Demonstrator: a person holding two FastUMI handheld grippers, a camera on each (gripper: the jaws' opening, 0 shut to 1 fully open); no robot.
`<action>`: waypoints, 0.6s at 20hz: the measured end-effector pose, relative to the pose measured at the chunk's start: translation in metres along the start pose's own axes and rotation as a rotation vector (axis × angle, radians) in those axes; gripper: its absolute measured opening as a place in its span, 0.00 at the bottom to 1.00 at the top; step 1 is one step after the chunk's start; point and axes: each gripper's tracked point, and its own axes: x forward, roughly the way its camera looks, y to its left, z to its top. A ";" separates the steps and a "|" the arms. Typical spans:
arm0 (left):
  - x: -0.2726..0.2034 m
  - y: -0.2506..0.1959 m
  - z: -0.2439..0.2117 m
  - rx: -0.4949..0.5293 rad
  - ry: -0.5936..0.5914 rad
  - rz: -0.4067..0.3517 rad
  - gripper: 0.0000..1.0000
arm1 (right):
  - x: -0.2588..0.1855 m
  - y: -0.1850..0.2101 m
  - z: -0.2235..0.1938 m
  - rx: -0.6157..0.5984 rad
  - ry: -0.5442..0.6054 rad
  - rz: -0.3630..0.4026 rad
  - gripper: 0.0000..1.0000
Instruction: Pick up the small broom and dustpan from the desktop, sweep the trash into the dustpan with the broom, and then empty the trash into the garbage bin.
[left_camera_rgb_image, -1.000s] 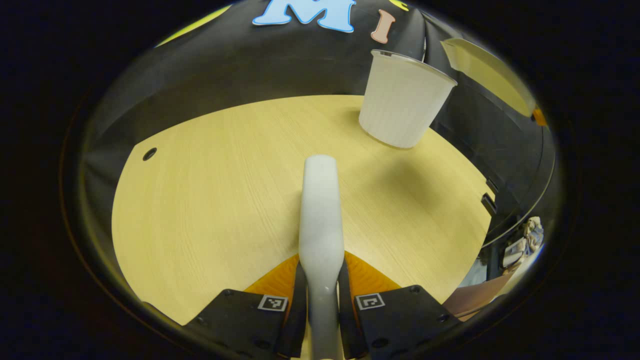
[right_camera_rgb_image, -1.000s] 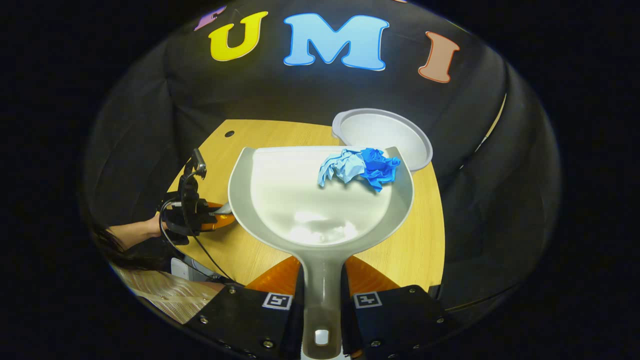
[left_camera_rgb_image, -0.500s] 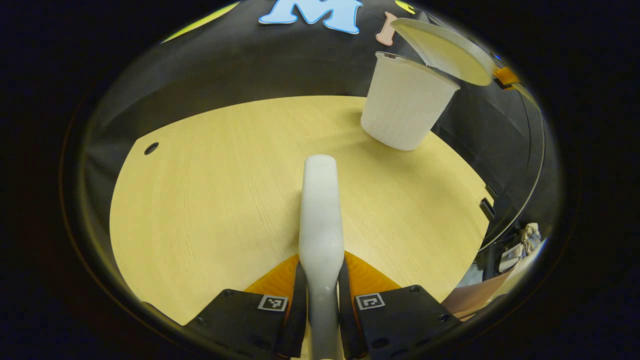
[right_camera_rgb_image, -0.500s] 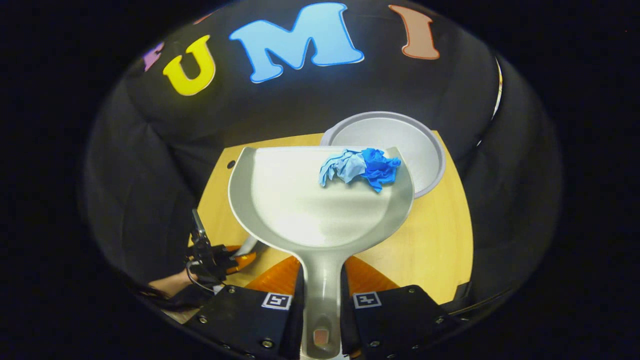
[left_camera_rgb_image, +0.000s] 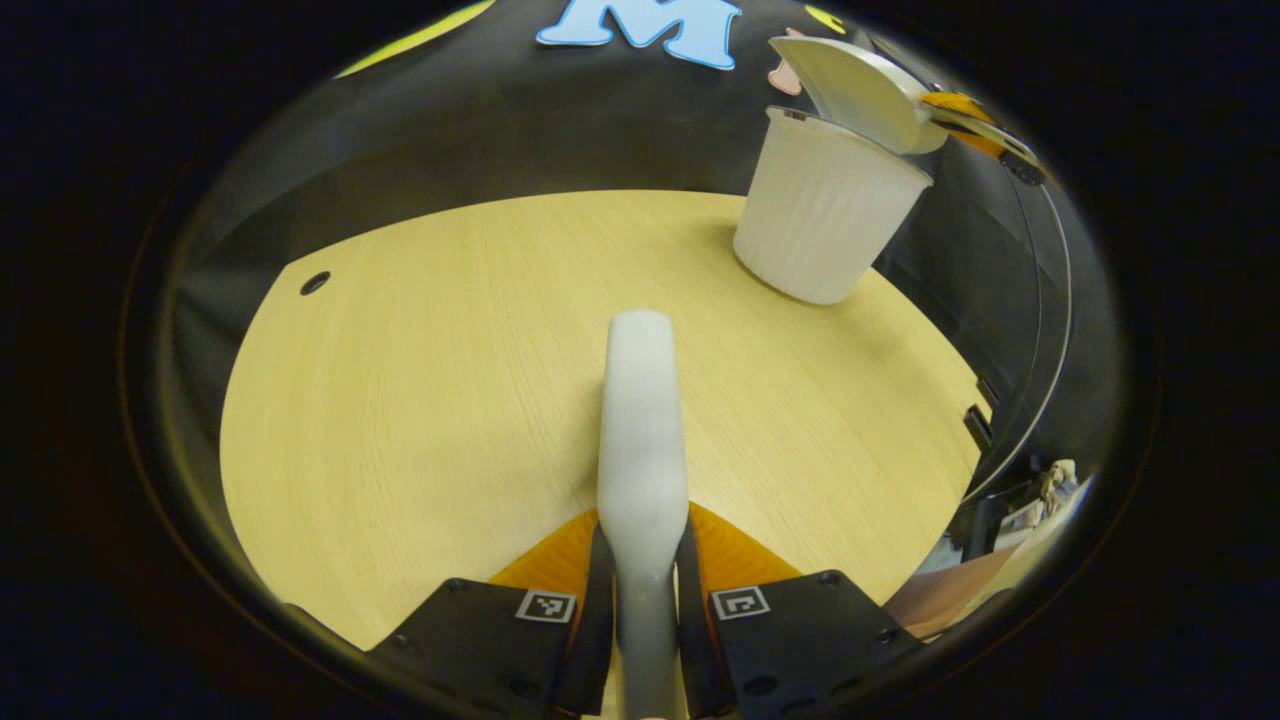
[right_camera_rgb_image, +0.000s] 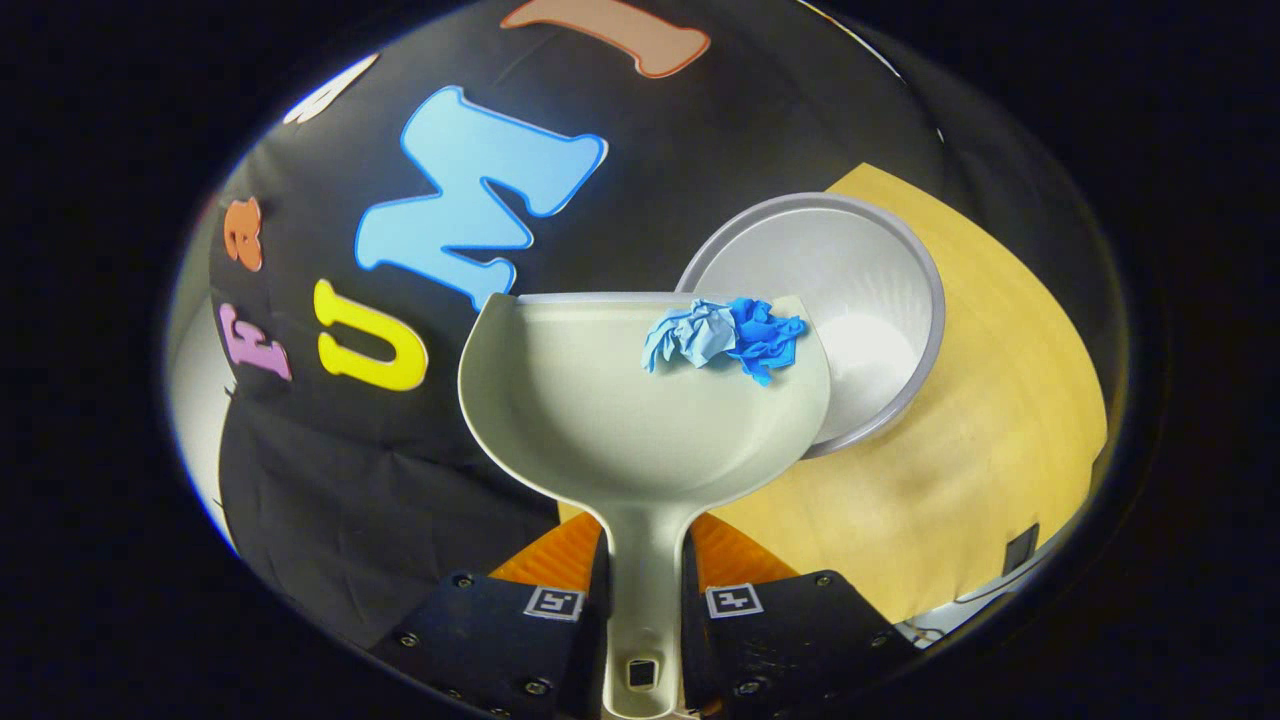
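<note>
Above the garbage bin, the dustpan tilts, its handle pinched in the right claw; blue trash sits at the lip, over the bin's mouth. Across the table, the left claw grips the broom.

Light wooden desktop, white garbage bin upright.

The tabletop is seen as pale wood-grain laminate with a smooth, low-sheen finish. The garbage bin looks like matt white plastic, finely ribbed outside. The dustpan appears as smooth, slightly glossy plastic, and the broom handle as satin plastic. The trash is read as crumpled, matt blue paper.
</note>
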 end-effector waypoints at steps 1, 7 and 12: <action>-0.001 0.000 0.000 -0.003 0.001 0.002 0.33 | -0.001 0.003 0.002 0.042 -0.012 0.037 0.30; -0.002 -0.004 -0.003 -0.004 0.006 0.003 0.38 | 0.000 0.022 0.008 0.300 -0.065 0.257 0.29; -0.003 -0.012 -0.007 0.001 0.006 -0.004 0.38 | 0.008 0.025 0.009 0.360 -0.100 0.333 0.26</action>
